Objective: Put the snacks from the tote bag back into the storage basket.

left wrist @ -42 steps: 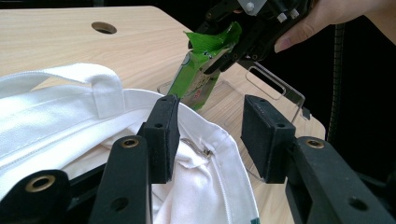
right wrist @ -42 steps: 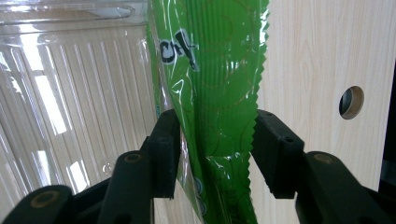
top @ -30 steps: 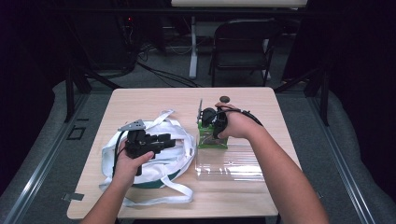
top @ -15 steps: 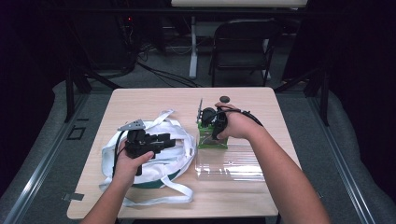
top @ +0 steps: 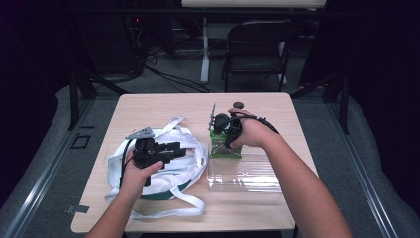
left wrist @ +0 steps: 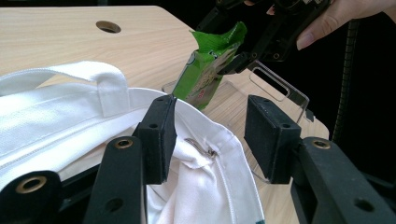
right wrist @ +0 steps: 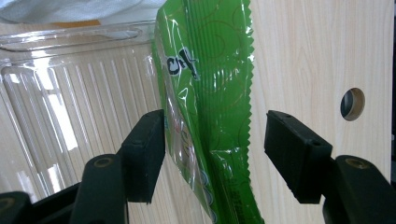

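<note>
The right tool [top: 219,130] hovers over the green snack packet [right wrist: 205,116], which stands with its lower end in the clear plastic tray [top: 245,173] on the table [top: 163,106], near the middle. In the right gripper view the packet passes between the two black pads, but neither pad presses on it; there is a gap on both sides. These jaws have just been opening, so the tool is open and the packet is loose between them.

The left tool [left wrist: 210,135] is over the white cloth bag [top: 163,171], which lies on the left part of the table just beside the tray. Its jaws have also just been opening. One pad [left wrist: 159,135] touches the rim of the bag, the other stands free over the table, so this tool grips nothing. The bag's strap [left wrist: 100,77] lies folded on top of the cloth.
</note>
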The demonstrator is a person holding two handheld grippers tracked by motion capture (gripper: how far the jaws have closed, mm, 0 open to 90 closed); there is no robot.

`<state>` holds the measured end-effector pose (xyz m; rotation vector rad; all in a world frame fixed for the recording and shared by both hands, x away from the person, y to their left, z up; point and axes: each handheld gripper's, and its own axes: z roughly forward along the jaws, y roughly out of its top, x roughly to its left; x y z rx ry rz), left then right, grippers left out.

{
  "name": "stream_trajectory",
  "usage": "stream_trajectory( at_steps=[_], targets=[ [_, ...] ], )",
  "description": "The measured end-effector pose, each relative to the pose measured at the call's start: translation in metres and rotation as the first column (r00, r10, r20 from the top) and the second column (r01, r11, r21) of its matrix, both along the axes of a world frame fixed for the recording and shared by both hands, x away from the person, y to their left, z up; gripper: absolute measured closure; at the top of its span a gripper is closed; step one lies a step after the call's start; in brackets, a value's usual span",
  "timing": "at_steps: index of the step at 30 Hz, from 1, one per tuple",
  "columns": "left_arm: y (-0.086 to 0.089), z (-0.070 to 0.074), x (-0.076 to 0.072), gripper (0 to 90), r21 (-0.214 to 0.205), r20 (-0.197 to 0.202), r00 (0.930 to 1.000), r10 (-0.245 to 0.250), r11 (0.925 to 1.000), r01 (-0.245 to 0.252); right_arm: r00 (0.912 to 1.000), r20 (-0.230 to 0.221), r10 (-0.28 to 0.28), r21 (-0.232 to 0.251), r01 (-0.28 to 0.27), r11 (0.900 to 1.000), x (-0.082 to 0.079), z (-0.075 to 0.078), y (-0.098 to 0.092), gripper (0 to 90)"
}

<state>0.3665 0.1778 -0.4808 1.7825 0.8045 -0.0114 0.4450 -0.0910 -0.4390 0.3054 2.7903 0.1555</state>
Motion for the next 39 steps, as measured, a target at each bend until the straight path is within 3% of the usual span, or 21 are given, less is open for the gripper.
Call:
stream_trajectory(
  at_steps=[10,21,39],
  targets=[
    [0.001,0.000,0.001,53.0,0.009,0.004,1.0000,0.003,1.0000,-0.003,1.0000,0.004,0.007,0.017,-0.007,0.9998,-0.002,0.004,0.000,37.7],
    [0.003,0.000,0.002,52.9,0.001,0.008,0.9999,0.013,0.9999,-0.013,0.9999,0.007,-0.009,0.094,0.008,0.9956,-0.003,0.012,0.001,36.2],
    [0.005,-0.002,0.003,52.0,0.001,0.002,0.9998,0.021,0.9998,-0.021,0.9999,0.014,-0.008,0.118,0.007,0.9929,-0.010,0.027,0.002,35.6]
  ],
)
